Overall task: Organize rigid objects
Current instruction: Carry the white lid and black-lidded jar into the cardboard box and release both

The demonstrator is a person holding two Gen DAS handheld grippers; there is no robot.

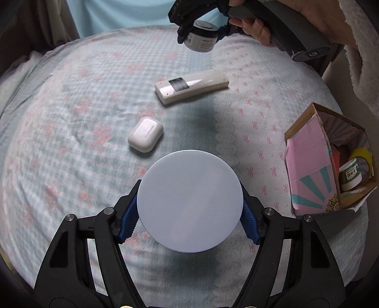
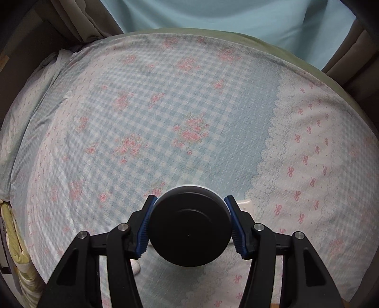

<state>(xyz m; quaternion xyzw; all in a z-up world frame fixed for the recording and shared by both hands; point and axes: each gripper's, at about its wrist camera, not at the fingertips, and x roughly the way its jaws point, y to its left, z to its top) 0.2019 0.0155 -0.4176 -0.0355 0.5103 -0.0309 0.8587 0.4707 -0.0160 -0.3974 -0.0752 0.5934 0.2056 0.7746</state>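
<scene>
My left gripper (image 1: 189, 210) is shut on a round pale-blue lid-topped container (image 1: 189, 201), held above the bed. My right gripper (image 2: 189, 225) is shut on a small jar with a black lid (image 2: 189, 227); it also shows in the left wrist view (image 1: 202, 35), held high at the far side. On the bedsheet lie a white remote control (image 1: 191, 86) and a white earbud case (image 1: 145, 135), both ahead of the left gripper. An open pink cardboard box (image 1: 315, 165) lies at the right.
The box holds a small green-labelled jar (image 1: 350, 175) and a yellow tape roll (image 1: 363, 156). The bed is covered by a blue-checked floral sheet (image 2: 165, 106). A curtain (image 2: 78, 21) hangs at the far left. A fluffy white sleeve (image 1: 362, 59) is at the upper right.
</scene>
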